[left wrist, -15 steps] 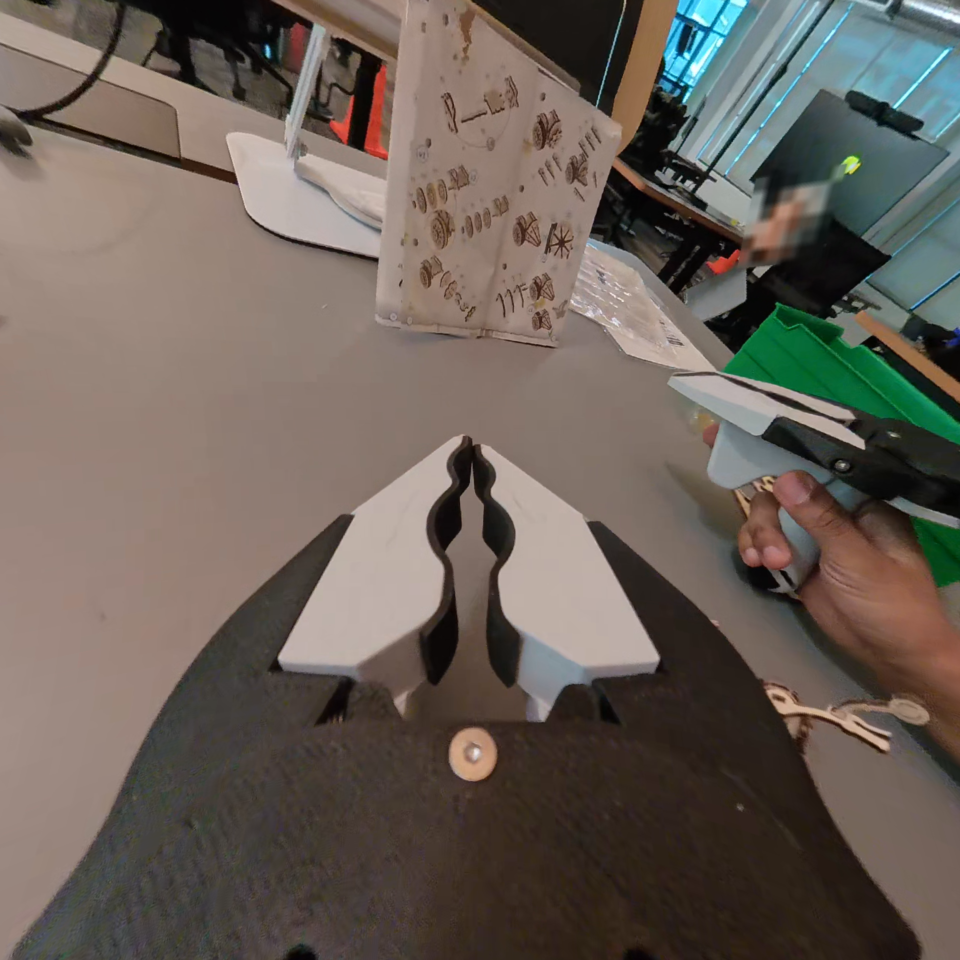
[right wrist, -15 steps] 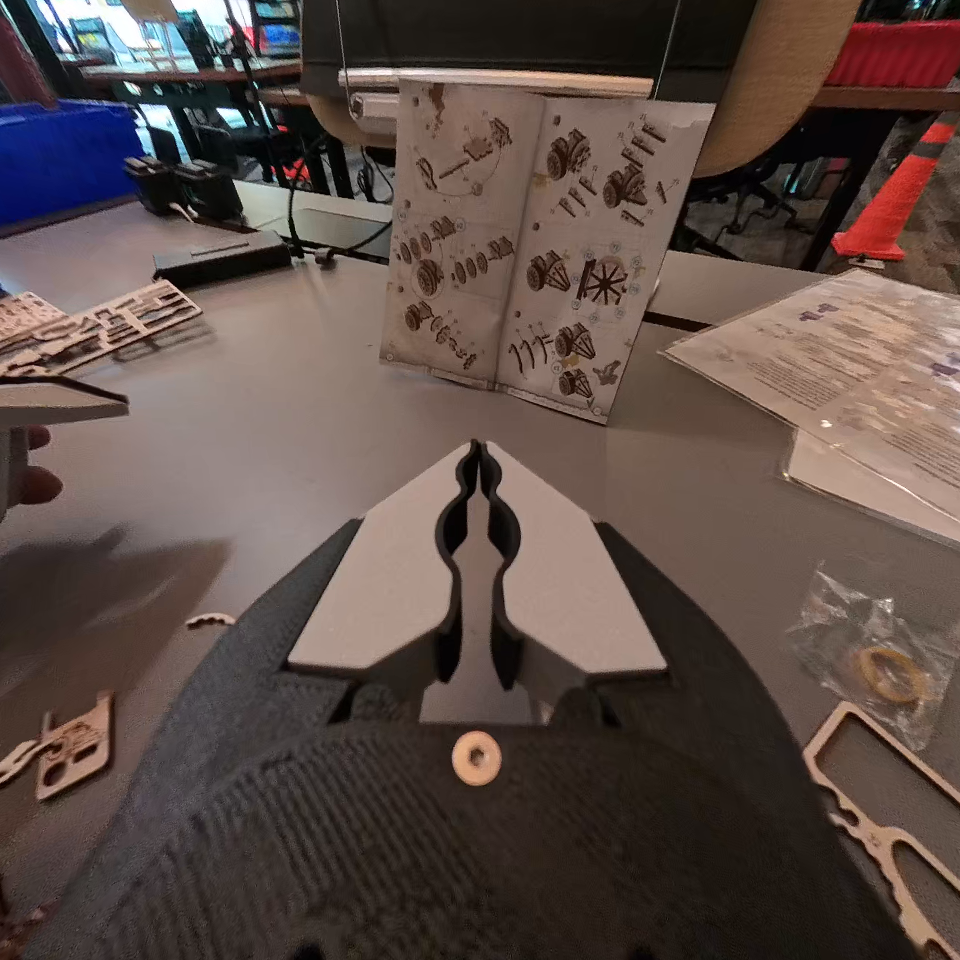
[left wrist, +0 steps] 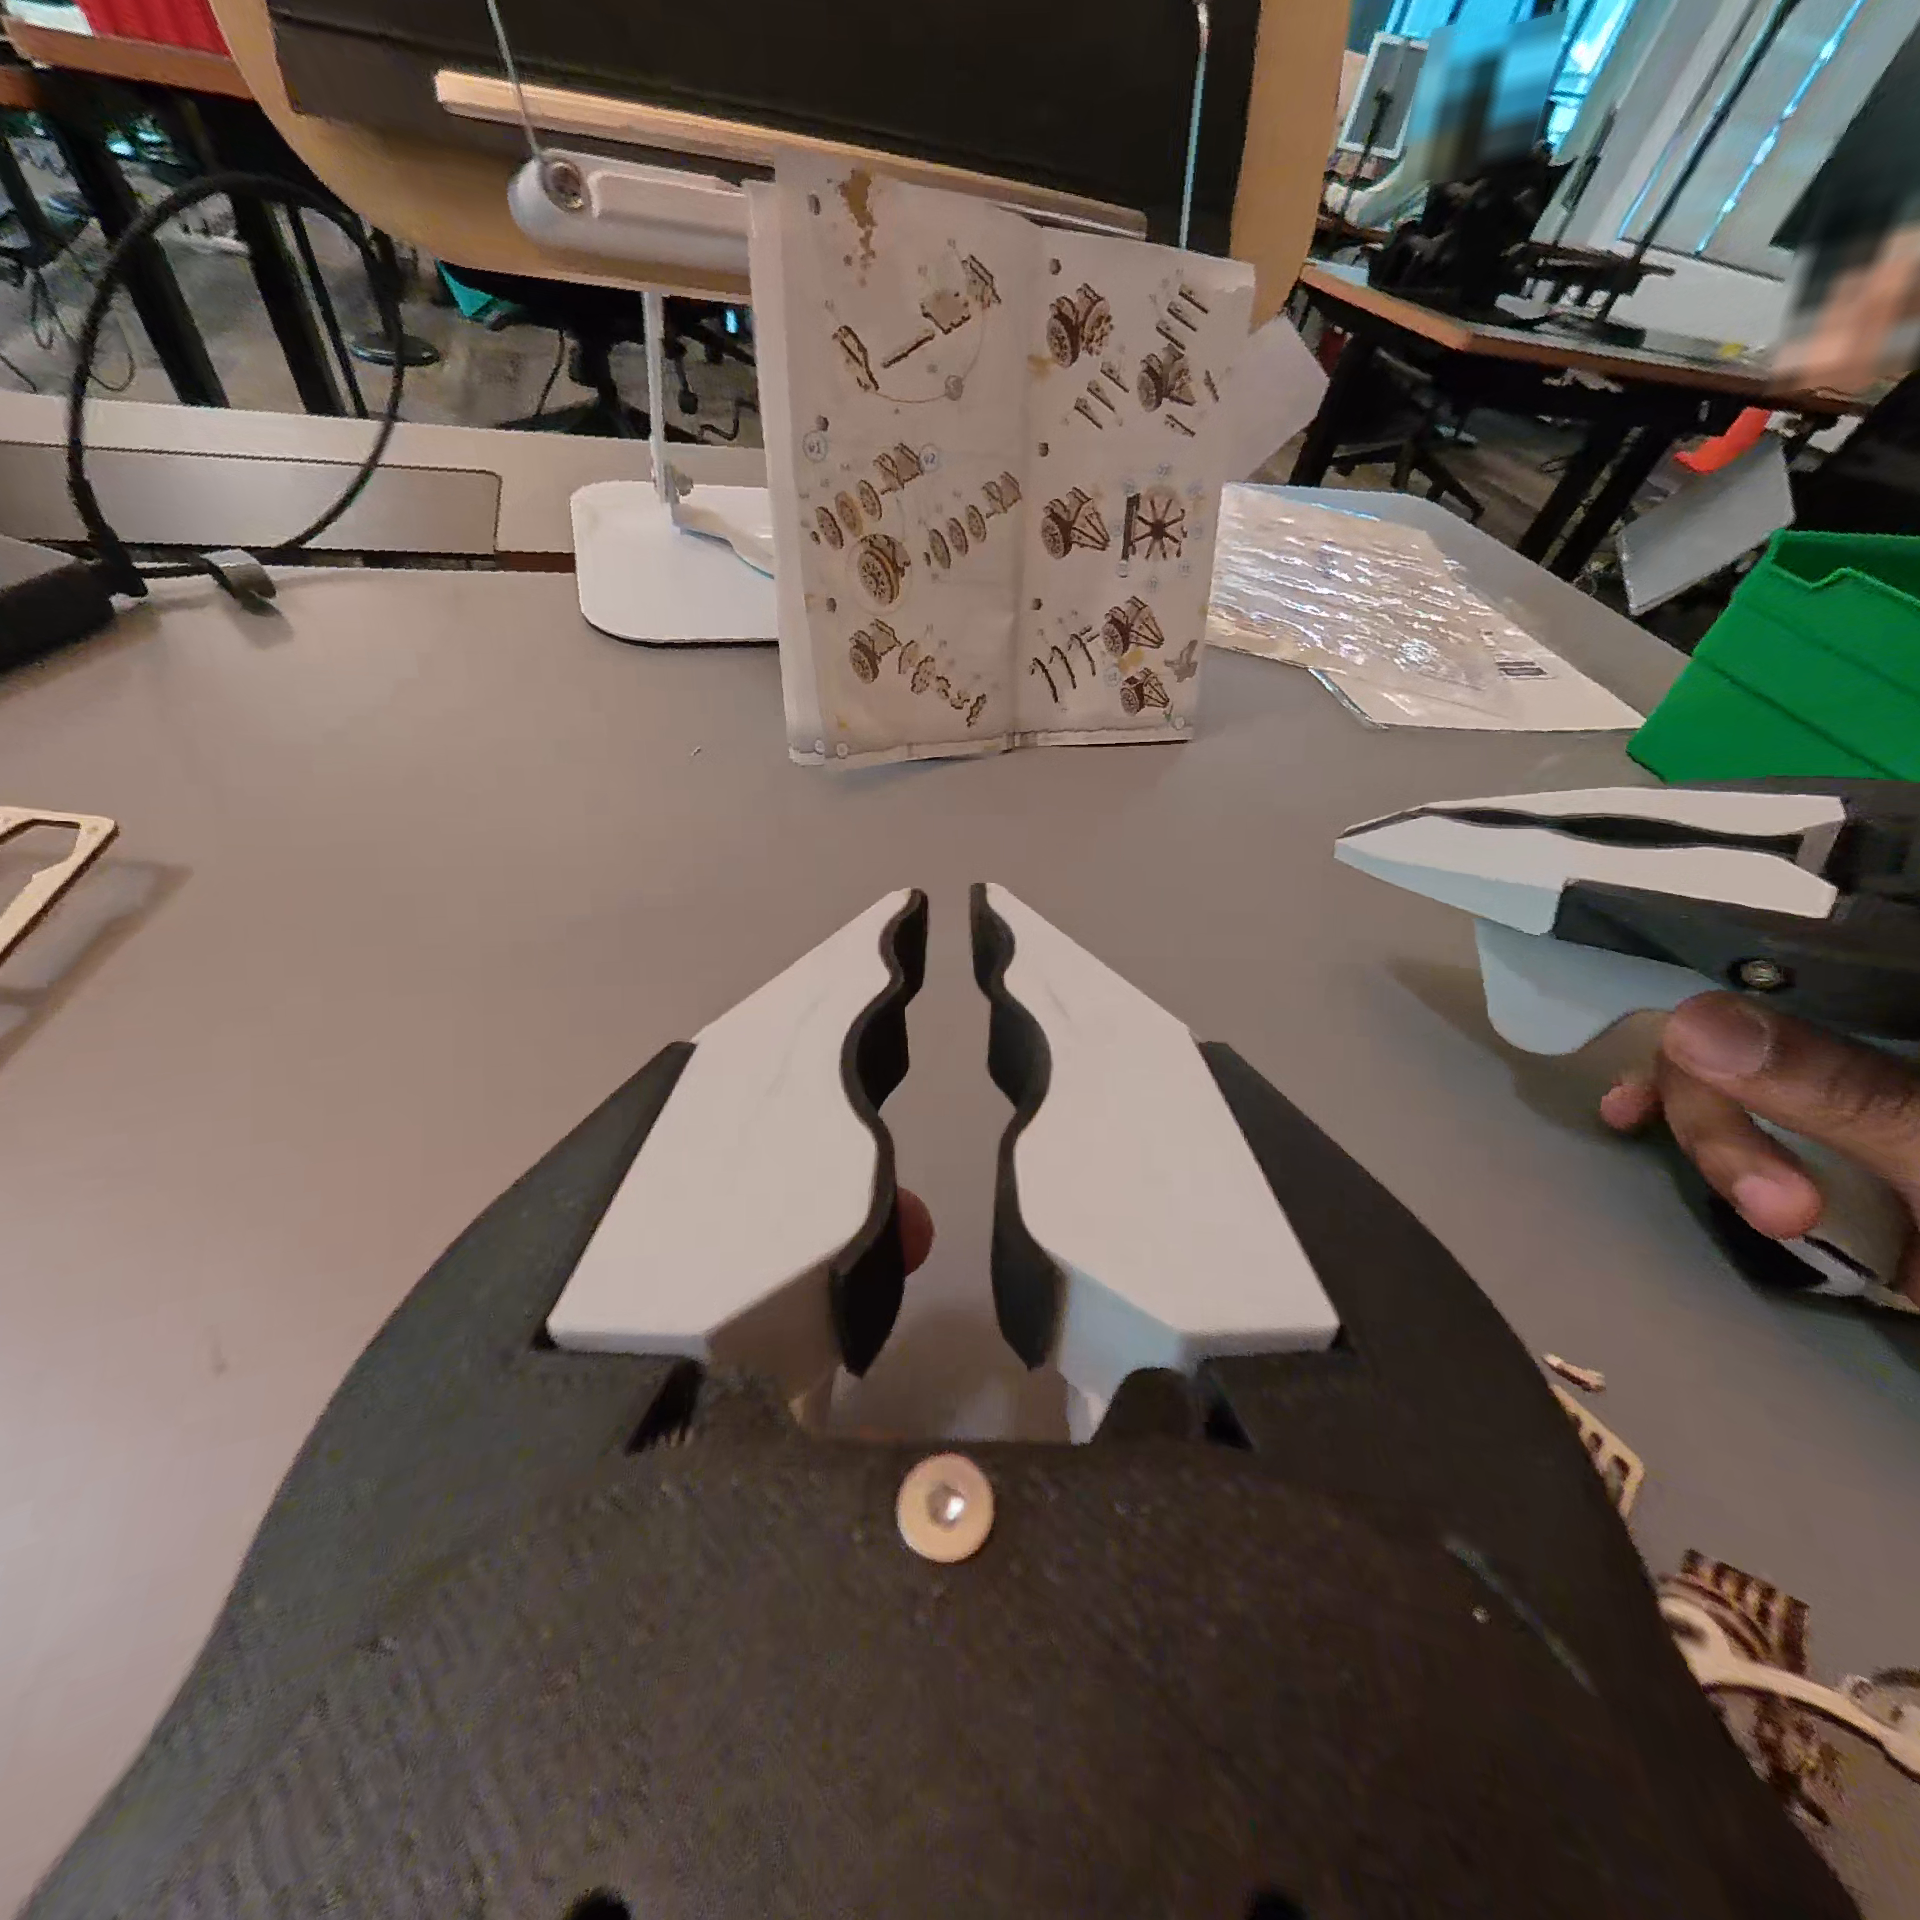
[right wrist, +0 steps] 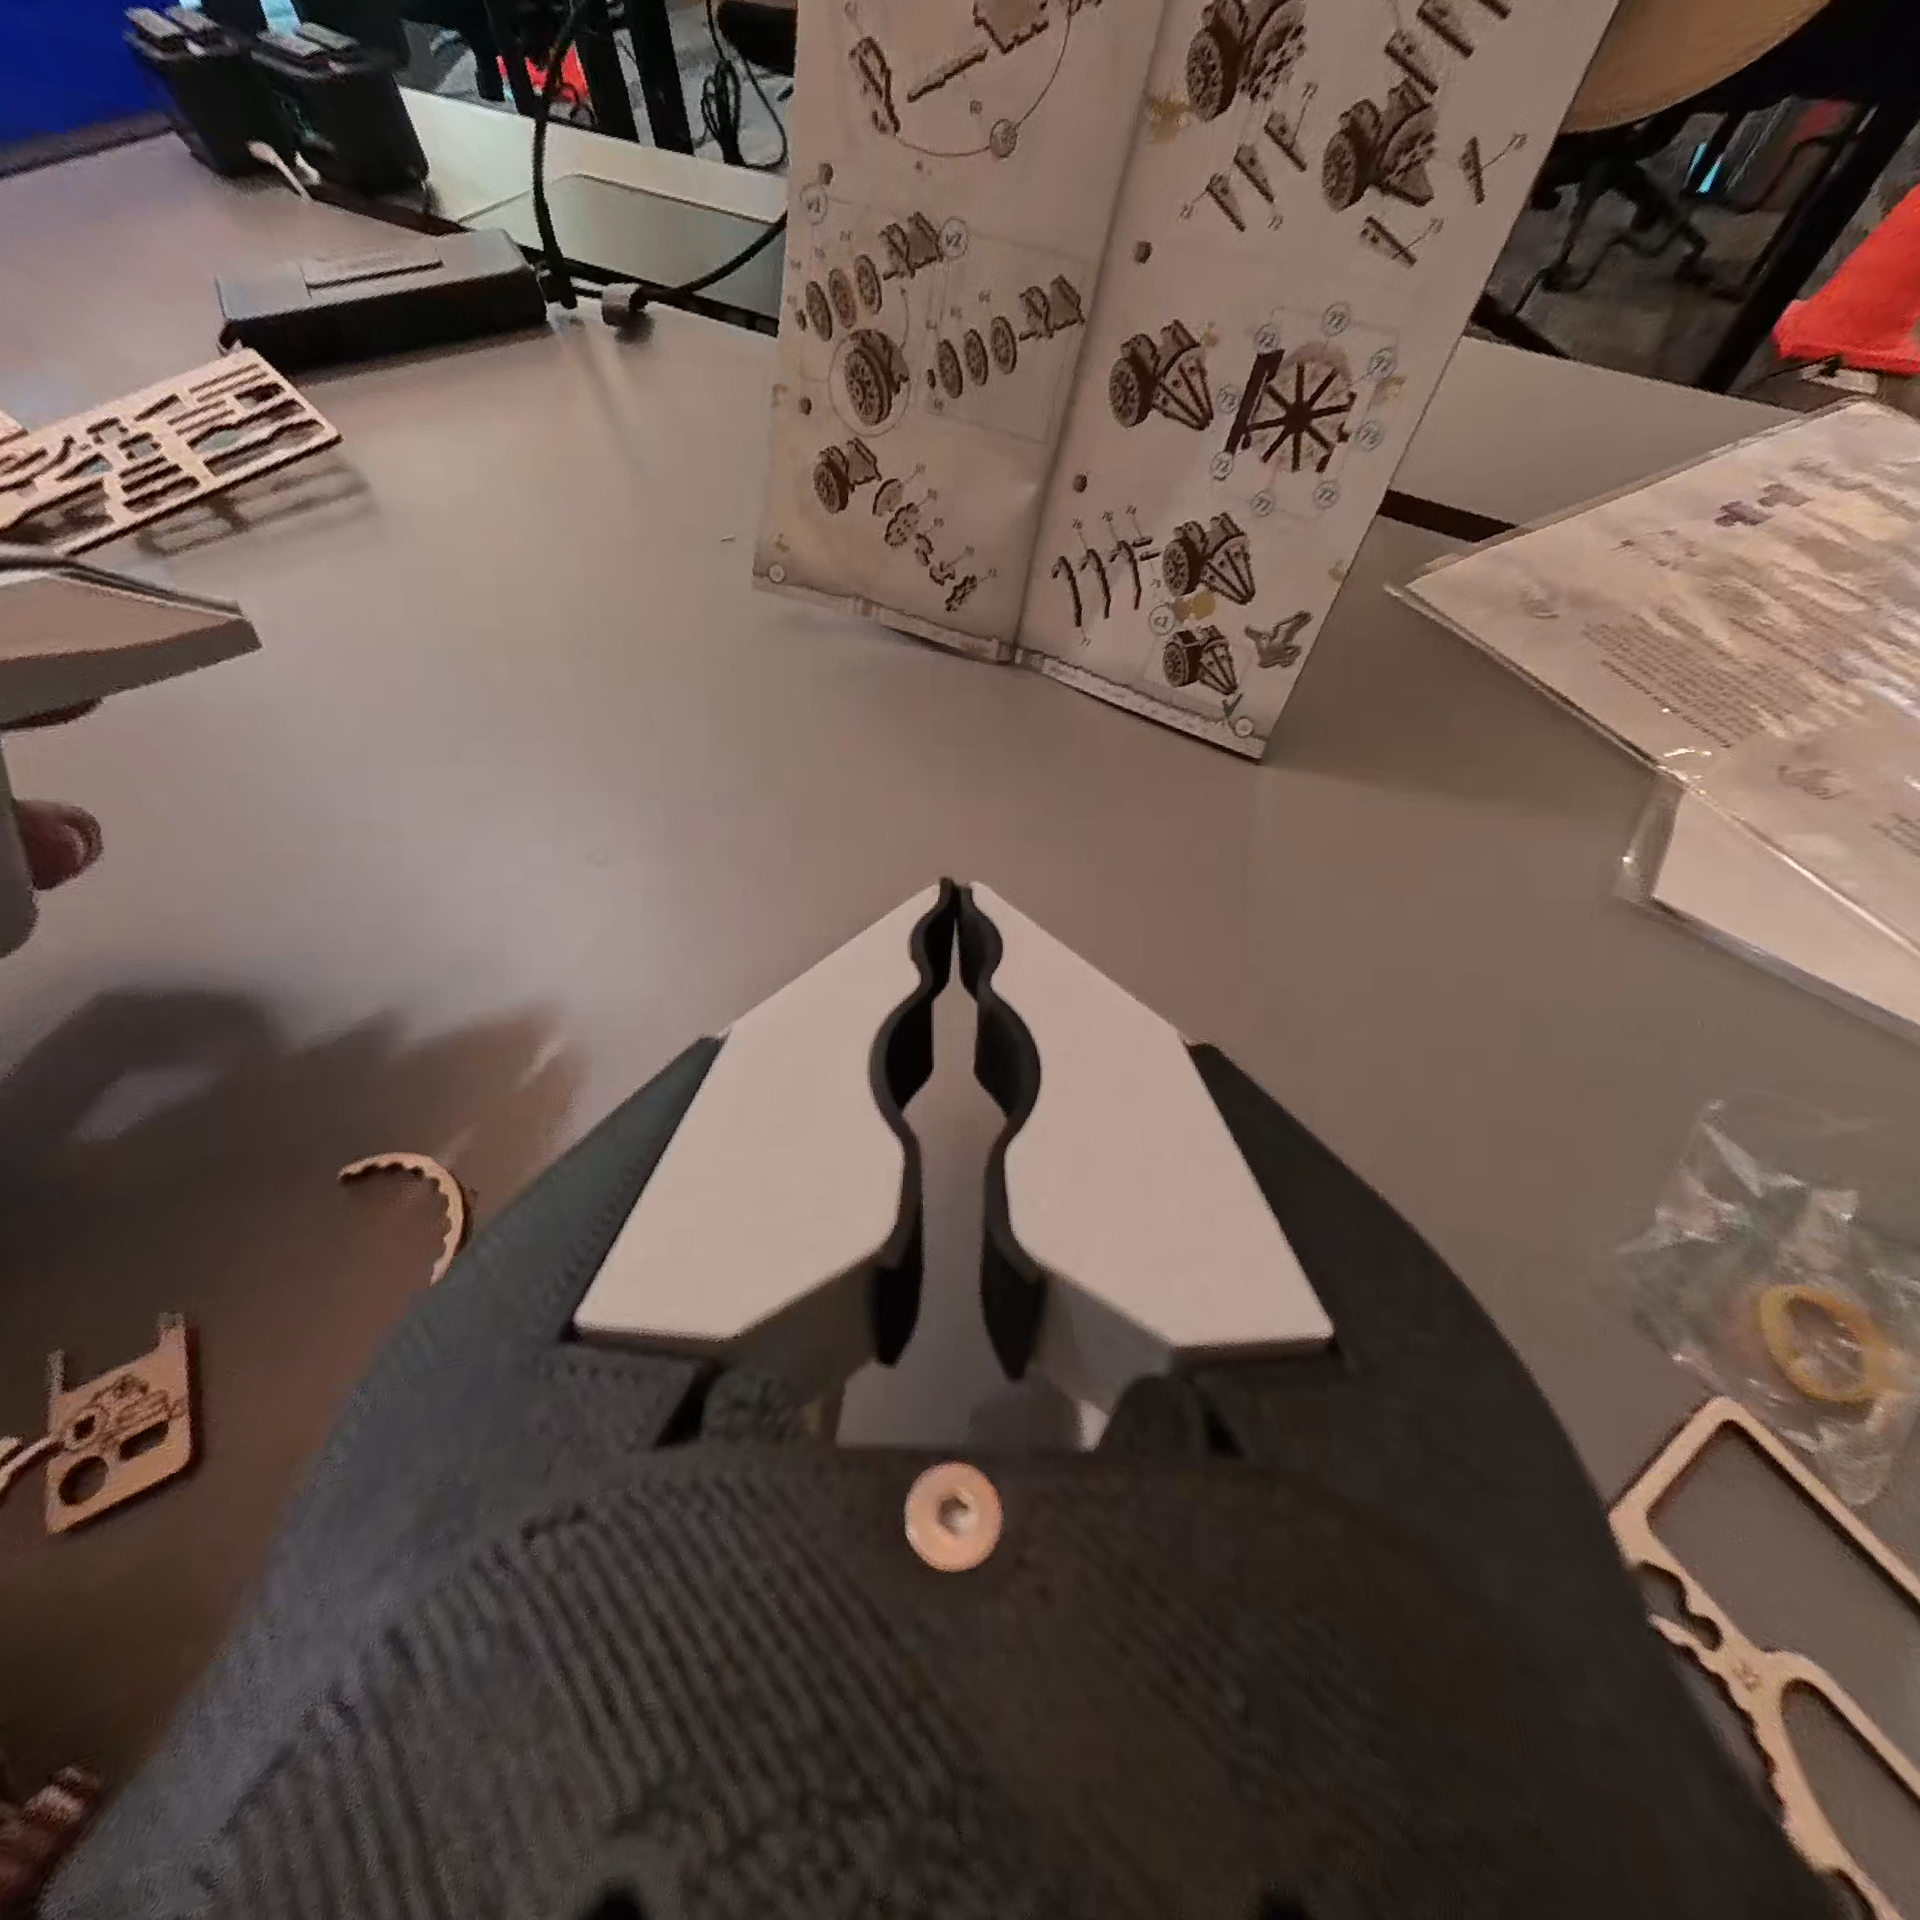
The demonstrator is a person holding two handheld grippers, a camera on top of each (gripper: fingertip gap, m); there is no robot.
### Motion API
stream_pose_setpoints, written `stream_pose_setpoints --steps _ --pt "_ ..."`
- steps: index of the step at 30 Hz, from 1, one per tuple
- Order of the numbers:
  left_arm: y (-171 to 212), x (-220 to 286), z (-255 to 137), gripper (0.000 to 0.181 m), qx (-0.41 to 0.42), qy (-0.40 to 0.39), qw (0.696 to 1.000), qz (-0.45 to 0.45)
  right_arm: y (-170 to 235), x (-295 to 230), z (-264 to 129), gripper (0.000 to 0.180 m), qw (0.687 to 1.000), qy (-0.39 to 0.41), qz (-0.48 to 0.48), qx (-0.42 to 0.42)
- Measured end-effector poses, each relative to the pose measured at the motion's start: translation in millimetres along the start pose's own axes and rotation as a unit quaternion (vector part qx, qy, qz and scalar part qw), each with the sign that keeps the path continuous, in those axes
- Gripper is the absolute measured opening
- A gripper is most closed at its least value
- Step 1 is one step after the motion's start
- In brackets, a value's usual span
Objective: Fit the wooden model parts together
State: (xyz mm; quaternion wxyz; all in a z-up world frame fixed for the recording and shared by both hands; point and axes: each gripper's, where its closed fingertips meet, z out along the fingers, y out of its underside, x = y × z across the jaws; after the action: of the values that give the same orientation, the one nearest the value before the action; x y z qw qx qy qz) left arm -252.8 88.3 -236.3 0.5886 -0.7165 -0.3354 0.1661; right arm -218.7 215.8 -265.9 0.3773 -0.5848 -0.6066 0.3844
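Grey tabletop (right wrist: 644,790) ran back to a propped instruction sheet (right wrist: 1091,343), with loose wooden parts lying apart: a toothed arc (right wrist: 410,1195) and a flat cut-out piece (right wrist: 120,1429) lower left, a punched sheet (right wrist: 166,447) farther off. The left gripper (left wrist: 945,904) stood slightly parted and empty; the right gripper (right wrist: 951,894) was closed on nothing. Which piece came first was probably the arc. A good pickup would open wide, come down low, and pinch its edges squarely.

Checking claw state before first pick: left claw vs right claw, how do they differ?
The left claw stands slightly open, a gap between its tips; the right claw is shut, tips touching. The left claw points at the instruction sheet squarely; the right claw views it from nearer, offset. Both are empty.
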Motion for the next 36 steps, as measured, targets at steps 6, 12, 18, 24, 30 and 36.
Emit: stream_pose_setpoints --steps 6,12,18,24,30,36 --pt "1 -1 -4 0.01 -0.008 0.003 1.0 0.012 7 0 -11 0.0 1.0 0.02 -0.018 -0.007" --pt "3 20 6 0.0 -0.015 0.065 0.997 0.045 11 5 -24 0.002 1.0 0.009 0.006 0.001" --pt "1 20 0 0.0 -0.04 0.101 0.994 0.001 -55 -35 -75 0.0 0.976 -0.082 0.001 0.2" --pt "8 9 1 0.0 -0.04 0.101 0.994 -0.014 -50 -42 -71 0.009 0.973 -0.074 -0.066 0.208" --pt "10 7 -5 0.038 -0.035 0.104 0.994 0.007 -53 -39 -71 0.054 0.968 -0.142 -0.001 0.208" --pt "6 10 -14 0.04 -0.014 0.107 0.994 0.031 -44 -34 -77 0.053 0.975 -0.13 0.028 0.179"
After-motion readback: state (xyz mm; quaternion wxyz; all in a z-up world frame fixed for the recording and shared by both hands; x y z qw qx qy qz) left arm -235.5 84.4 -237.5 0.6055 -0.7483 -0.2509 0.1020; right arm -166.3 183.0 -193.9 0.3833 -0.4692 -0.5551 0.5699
